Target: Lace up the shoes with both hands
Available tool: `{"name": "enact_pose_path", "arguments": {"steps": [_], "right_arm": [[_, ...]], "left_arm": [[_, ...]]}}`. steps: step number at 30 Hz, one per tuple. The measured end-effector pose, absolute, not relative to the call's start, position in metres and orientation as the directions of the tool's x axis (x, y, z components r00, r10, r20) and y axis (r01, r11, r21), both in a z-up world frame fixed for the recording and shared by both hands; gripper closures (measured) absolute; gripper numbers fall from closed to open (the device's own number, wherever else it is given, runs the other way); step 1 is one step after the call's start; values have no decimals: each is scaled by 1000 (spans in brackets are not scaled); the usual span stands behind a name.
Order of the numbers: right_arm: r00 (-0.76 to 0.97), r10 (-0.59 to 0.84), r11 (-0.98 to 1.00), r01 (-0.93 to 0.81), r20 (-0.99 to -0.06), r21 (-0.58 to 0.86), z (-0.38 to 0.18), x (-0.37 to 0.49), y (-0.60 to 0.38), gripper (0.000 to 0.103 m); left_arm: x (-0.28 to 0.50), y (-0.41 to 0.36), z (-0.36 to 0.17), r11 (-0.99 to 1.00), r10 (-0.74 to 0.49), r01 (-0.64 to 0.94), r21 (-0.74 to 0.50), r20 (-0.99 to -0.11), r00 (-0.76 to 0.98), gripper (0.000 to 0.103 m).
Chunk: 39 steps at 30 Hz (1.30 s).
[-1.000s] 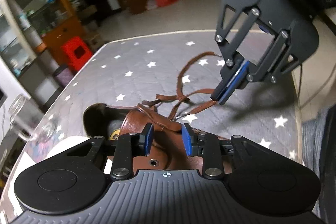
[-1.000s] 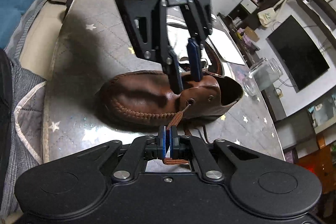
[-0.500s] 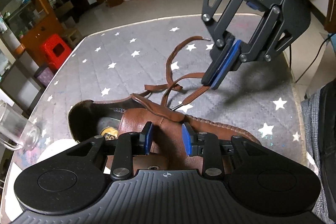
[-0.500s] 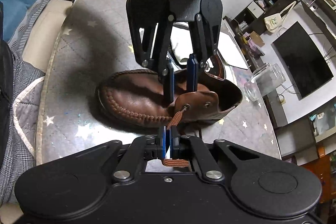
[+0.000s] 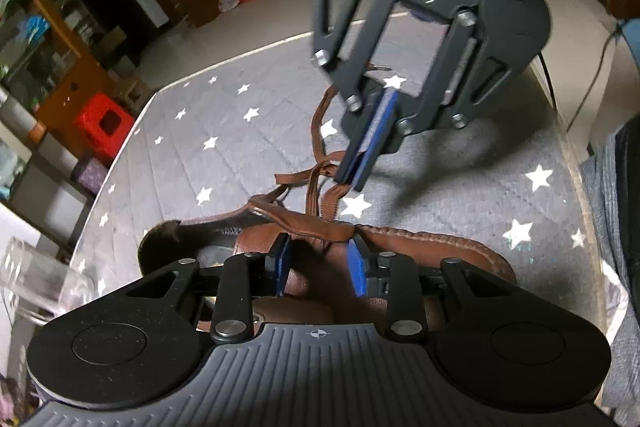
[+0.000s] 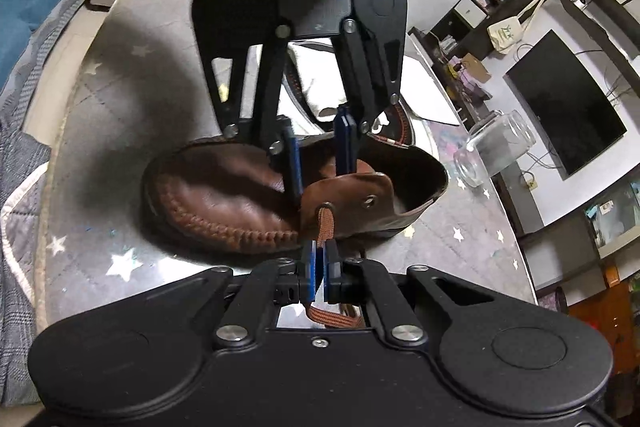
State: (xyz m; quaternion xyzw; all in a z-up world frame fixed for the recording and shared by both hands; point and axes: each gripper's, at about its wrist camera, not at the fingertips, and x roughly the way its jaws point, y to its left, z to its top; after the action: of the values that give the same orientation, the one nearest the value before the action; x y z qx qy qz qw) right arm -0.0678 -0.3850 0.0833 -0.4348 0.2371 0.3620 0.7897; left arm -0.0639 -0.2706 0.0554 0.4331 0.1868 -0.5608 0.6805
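Shoe (image 6: 248,199) of brown leather lies on its sole on the star-patterned cloth (image 5: 224,131), right under your two grippers. Your right gripper (image 6: 319,269) is clamped on the brown lace (image 6: 325,223) just where it leaves the front eyelet of the near flap. Your left gripper (image 5: 320,267) stands parted over the shoe's tongue, one pad on each side, gripping nothing. Beyond your left gripper's fingers, loose lace trails across the cloth.

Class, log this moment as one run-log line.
left gripper: open, over shoe | right gripper: shut on lace | lace through eyelet
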Motion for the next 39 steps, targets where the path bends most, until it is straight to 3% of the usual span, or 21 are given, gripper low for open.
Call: {"name": "enact_pose_path", "arguments": {"steps": [5, 7, 11, 16, 20, 29, 31, 39], "right_arm": [[630, 372, 373, -774, -681, -512, 84, -64, -384, 99], [632, 375, 378, -772, -678, -511, 85, -63, -383, 99], [637, 376, 395, -767, -673, -506, 86, -64, -384, 99], [643, 375, 406, -761, -668, -505, 86, -65, -385, 99], [648, 378, 406, -758, -661, -510, 85, -70, -383, 99], [663, 395, 402, -747, -636, -529, 84, -85, -376, 98], [666, 398, 401, -745, -631, -533, 84, -88, -374, 97], [670, 407, 406, -742, -621, -534, 81, -100, -355, 94]], "left_arm": [[-57, -265, 58, 11, -619, 944, 330, -739, 265, 85], [-53, -263, 60, 26, -625, 946, 323, -733, 267, 94], [-47, -265, 61, 48, -630, 955, 294, -732, 257, 98], [-63, -271, 55, 19, -624, 926, 378, -719, 306, 98], [-63, -274, 52, 44, -622, 926, 375, -715, 319, 98], [-72, -268, 49, 267, -625, 904, 335, -654, 427, 103], [-75, -264, 51, 372, -618, 866, 334, -607, 500, 103], [-84, -254, 57, 483, -602, 813, 326, -550, 579, 103]]}}
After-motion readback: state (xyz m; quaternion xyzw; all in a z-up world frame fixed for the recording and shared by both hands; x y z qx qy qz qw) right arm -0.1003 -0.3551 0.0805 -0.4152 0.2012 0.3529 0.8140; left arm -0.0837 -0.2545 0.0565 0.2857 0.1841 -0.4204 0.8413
